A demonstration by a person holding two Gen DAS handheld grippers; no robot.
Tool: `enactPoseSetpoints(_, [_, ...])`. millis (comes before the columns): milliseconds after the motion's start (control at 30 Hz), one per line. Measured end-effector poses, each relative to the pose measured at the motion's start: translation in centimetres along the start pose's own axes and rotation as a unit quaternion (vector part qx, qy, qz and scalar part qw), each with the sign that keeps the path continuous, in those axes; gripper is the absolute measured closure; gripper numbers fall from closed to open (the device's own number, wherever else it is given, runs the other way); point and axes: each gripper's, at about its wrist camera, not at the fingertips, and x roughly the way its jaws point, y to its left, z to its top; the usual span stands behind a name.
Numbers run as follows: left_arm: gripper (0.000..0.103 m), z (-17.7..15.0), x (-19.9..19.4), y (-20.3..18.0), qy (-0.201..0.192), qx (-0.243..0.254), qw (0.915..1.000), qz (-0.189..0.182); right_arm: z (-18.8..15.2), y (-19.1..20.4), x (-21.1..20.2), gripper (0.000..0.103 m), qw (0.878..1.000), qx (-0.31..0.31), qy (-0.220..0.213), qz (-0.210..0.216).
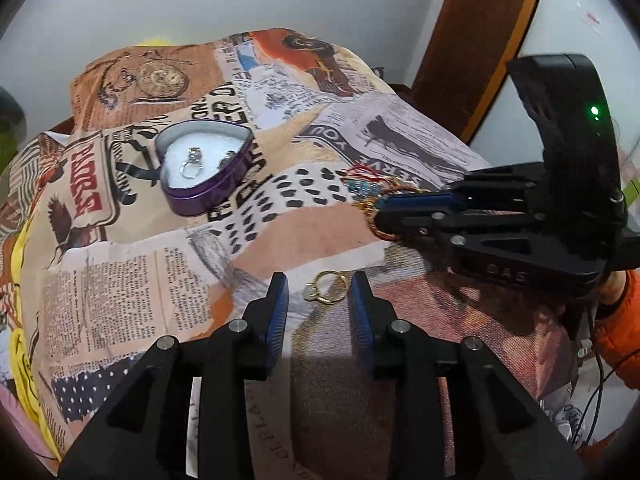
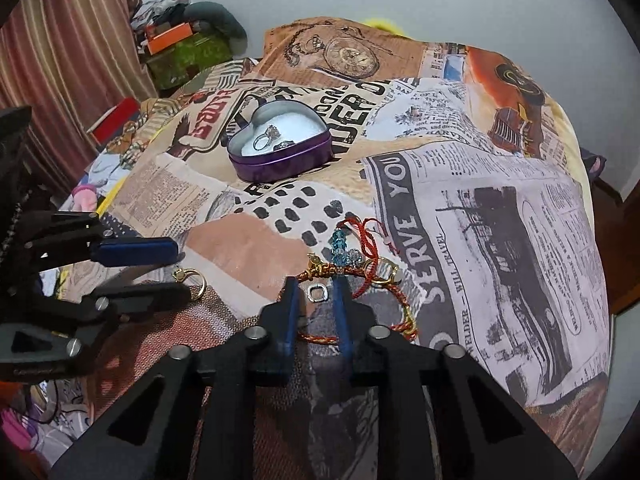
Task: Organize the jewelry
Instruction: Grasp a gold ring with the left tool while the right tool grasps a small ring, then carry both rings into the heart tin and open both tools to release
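Note:
A purple heart-shaped tin (image 1: 200, 200) (image 2: 280, 170) stands open on the cloth with silver rings (image 1: 191, 165) (image 2: 264, 139) on its white padding. My left gripper (image 1: 320, 290) (image 2: 182, 270) is open; a gold ring (image 1: 326, 288) (image 2: 194, 278) lies on the cloth between its fingertips, apart from the pads. My right gripper (image 2: 316, 294) (image 1: 380, 212) is down at the near edge of a tangle of bracelets (image 2: 360, 264) (image 1: 370, 190): red cord, blue beads, a red-gold braid. It is shut on a small silver ring (image 2: 318, 293) held between its pads.
A newspaper-print cloth (image 2: 480, 200) covers the rounded table and drops off on all sides. A striped curtain (image 2: 60, 60) and cluttered boxes (image 2: 188, 56) stand beyond the left edge. A wooden door frame (image 1: 472, 40) is at the right. An orange sleeve (image 1: 616, 328) holds the right gripper.

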Motion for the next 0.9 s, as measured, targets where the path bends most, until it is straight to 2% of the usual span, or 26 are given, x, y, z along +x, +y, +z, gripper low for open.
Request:
enactPoseSetpoints(200, [0.072,0.1,0.8,-0.4,-0.001,0.003,1.0000,0.004,-0.2,-0.3,-0.4,0.094,1.000,0.005,-0.009,-0.001])
enactPoseSetpoints(300, [0.072,0.2,1.0,0.0,-0.004,-0.017,0.9998,0.007,-0.3,-0.3,-1.2,0.094,1.000,0.008,-0.021,-0.005])
enactPoseSetpoints(367, [0.078,0.1,1.0,0.1,-0.008,-0.019,0.9997,0.013,-0.2,-0.1,-2.2,0.094,0.999,0.008,-0.034,-0.009])
enactPoseSetpoints(533, [0.078,0.0,0.8,-0.2,-0.011,-0.014,0.9996,0.021,0.3,0.2,-3.7,0.094,0.998,0.001,-0.053,-0.022])
enactPoseSetpoints(733, [0.078,0.3,-0.4,-0.1,-0.023,-0.024,0.9991,0.025,1.1,1.4,-5.4,0.094,0.996,-0.013,-0.081,-0.025])
enactPoseSetpoints(900, [0.078,1.3,-2.4,0.9,-0.049,-0.036,0.9977,0.031,2.3,2.0,-6.0,0.094,0.995,-0.013,-0.100,-0.018])
